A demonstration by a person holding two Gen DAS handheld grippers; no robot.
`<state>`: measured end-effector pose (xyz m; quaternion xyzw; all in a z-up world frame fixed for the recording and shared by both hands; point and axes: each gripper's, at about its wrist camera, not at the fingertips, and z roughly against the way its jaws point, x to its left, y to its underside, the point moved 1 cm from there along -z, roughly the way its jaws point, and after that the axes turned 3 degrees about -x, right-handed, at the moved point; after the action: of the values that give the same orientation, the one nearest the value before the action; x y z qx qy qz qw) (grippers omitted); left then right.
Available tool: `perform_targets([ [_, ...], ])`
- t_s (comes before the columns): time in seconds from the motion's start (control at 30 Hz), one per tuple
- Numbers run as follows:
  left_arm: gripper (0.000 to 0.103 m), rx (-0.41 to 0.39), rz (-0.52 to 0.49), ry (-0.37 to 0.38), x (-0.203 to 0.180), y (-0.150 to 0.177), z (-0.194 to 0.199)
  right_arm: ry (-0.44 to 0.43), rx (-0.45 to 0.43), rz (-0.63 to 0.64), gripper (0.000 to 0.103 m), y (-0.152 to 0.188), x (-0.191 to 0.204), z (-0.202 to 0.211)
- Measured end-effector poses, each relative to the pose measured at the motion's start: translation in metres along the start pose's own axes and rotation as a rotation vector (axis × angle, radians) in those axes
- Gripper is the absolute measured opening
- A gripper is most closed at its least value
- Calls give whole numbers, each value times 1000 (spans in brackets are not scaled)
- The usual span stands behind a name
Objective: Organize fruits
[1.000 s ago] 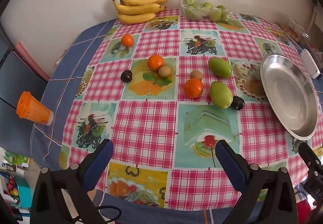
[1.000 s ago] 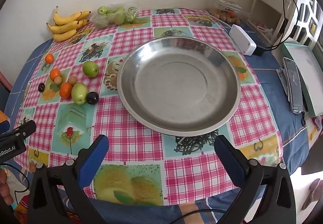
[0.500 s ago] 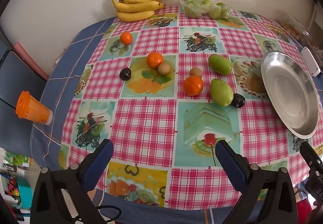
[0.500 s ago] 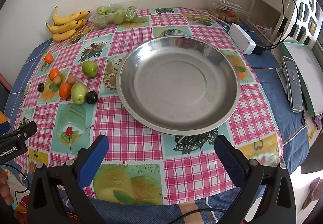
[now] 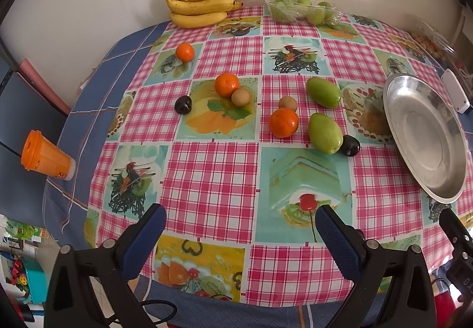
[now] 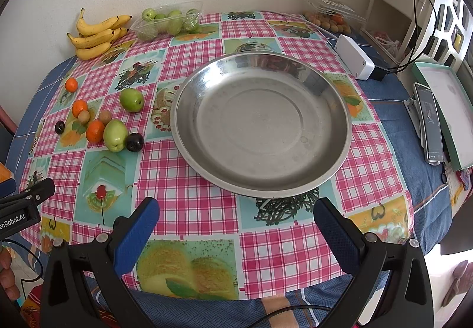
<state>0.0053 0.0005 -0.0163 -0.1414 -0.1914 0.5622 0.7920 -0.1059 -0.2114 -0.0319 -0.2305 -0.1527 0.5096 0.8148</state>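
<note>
Left wrist view: the left gripper (image 5: 238, 224) is seen at the bottom of the frame, its blue-padded jaws spread wide with nothing between them, above the near edge of the checked tablecloth (image 5: 207, 174).
Right wrist view: the right gripper (image 6: 236, 218) is seen at the bottom of the frame, jaws likewise spread and empty, just below the near rim of the steel dish (image 6: 260, 124).
Loose fruit: a cluster is spread across the middle of the left wrist frame.
Oranges: one orange (image 5: 283, 122) is placed at centre, a second orange (image 5: 226, 84) up and to the left, and a small orange (image 5: 184, 52) further up and left.
Green fruit: a green mango (image 5: 325, 133) is seen right of centre, touching a dark plum (image 5: 350, 145); a second green mango (image 5: 323, 92) lies above it.
Small fruit: a brown fruit (image 5: 240, 97) is pressed against the second orange; another brown fruit (image 5: 287, 103) sits just above the centre orange; a second dark plum (image 5: 183, 105) lies apart at left.
Back of table: bananas (image 5: 201, 7) and a bag of green fruit (image 5: 298, 9) are seen at the upper edge, by the wall.
Dish: empty, at the right edge of the left wrist frame and filling the centre of the right wrist frame.
Off the cloth: an orange cup (image 5: 44, 156) is seen at the left edge.
</note>
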Motion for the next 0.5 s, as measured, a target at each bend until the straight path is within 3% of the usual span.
perform_targets([
  [0.5, 102, 6, 3, 3, 0, 2, -2, 2, 2, 1, 103, 0, 1, 0],
])
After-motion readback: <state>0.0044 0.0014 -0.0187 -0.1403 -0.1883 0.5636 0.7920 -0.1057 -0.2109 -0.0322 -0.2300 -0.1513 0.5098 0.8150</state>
